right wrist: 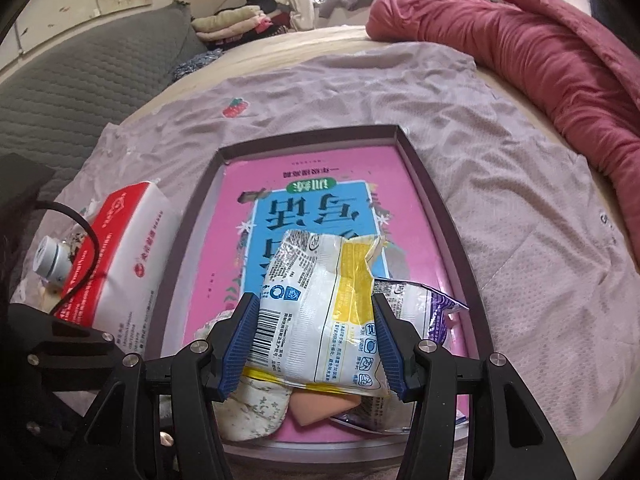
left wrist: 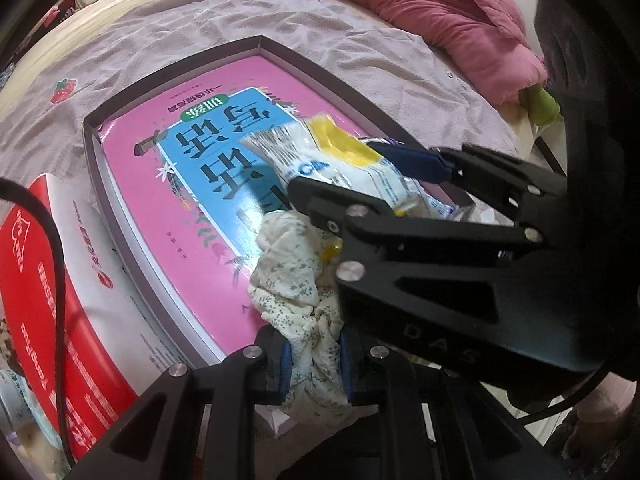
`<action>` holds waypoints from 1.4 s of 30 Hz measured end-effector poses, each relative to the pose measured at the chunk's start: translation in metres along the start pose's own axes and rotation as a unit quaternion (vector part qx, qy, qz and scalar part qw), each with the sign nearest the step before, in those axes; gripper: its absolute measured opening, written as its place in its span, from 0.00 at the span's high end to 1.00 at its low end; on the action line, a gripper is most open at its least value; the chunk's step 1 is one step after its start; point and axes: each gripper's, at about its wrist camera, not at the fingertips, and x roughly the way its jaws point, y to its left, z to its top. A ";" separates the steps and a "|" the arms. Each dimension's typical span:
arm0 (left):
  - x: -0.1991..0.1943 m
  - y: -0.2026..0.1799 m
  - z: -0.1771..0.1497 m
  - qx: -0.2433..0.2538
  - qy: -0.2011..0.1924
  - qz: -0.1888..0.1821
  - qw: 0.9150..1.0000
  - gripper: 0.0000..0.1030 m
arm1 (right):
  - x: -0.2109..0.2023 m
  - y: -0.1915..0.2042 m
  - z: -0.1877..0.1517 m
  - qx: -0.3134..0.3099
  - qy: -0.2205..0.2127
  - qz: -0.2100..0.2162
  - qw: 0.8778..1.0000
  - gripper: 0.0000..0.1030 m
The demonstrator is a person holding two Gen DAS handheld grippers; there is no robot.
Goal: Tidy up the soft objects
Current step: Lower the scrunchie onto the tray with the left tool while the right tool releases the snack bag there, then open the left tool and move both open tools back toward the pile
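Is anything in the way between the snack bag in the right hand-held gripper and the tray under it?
Nothing blocks it. The right hand-held gripper holds the snack bag above the tray; a floral cloth, a peach sponge and another bag lie underneath.

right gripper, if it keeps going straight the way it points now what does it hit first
The right gripper already has the yellow-and-white snack packet between its fingers. Straight on, it would probably meet the pink book lying in the tray; depth is hard to judge.
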 end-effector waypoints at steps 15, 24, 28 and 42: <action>0.012 0.002 0.011 -0.002 0.010 0.002 1.000 0.81 | -0.007 -0.009 -0.006 0.021 -0.006 -0.003 1.000 0.34; 0.016 -0.001 0.015 0.003 0.018 0.013 1.000 0.81 | -0.053 -0.021 -0.025 0.054 -0.057 -0.066 0.995 0.29; 0.019 0.000 0.017 0.000 0.024 0.022 0.999 0.79 | -0.065 -0.029 -0.029 0.067 -0.059 -0.082 0.993 0.29; 0.007 0.001 0.024 0.005 0.028 0.016 0.999 0.68 | -0.096 -0.030 -0.032 0.056 -0.063 -0.144 0.986 0.29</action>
